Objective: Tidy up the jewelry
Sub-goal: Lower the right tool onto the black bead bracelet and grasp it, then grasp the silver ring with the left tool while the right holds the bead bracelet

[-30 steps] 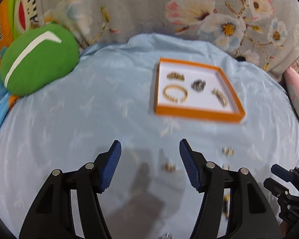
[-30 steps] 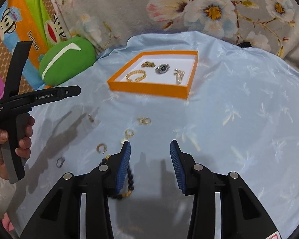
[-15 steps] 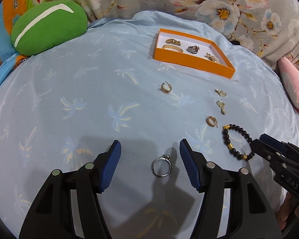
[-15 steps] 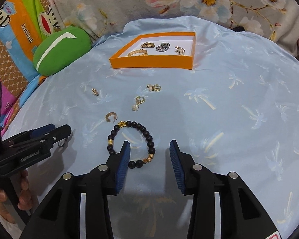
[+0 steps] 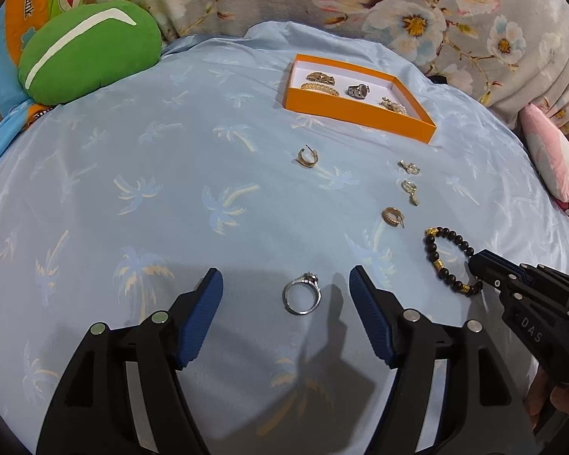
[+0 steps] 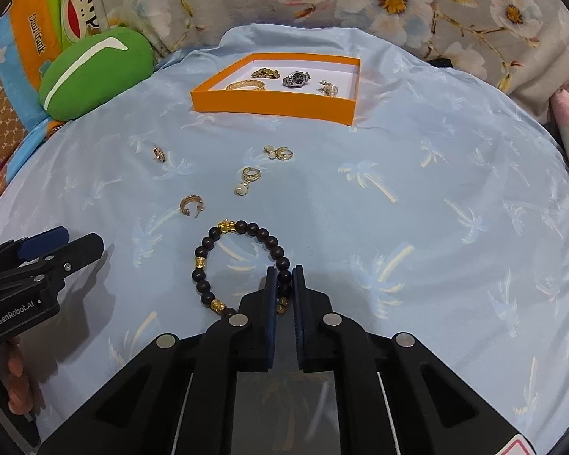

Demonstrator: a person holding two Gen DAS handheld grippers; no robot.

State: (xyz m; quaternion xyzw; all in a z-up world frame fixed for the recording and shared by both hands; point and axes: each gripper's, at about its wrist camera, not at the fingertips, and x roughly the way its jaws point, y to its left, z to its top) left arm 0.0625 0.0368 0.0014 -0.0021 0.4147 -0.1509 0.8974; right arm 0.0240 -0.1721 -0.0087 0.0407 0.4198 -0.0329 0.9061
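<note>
My right gripper [image 6: 284, 278] is shut on the near side of a black bead bracelet [image 6: 208, 261] with gold beads, which lies on the blue cloth. My left gripper [image 5: 286, 284] is open, its jaws either side of a silver ring [image 5: 301, 296] lying on the cloth. The bracelet also shows in the left wrist view [image 5: 436, 258] with the right gripper [image 5: 481, 267] on it. An orange tray [image 6: 273, 104] at the back holds a watch [image 6: 296, 78], a gold bangle [image 6: 245, 85] and other pieces. Several gold earrings [image 6: 190, 204] lie loose between the tray and the grippers.
A green cushion [image 6: 95, 72] sits at the back left beside printed bedding. A floral grey blanket [image 6: 398, 0] runs along the back. A pink pillow [image 5: 554, 159] lies at the right edge. The blue palm-print cloth [image 6: 436, 189] covers the rounded surface.
My right gripper has closed on the bead bracelet. My left gripper stays open around the silver ring, having pulled back from the tray a second ago.
</note>
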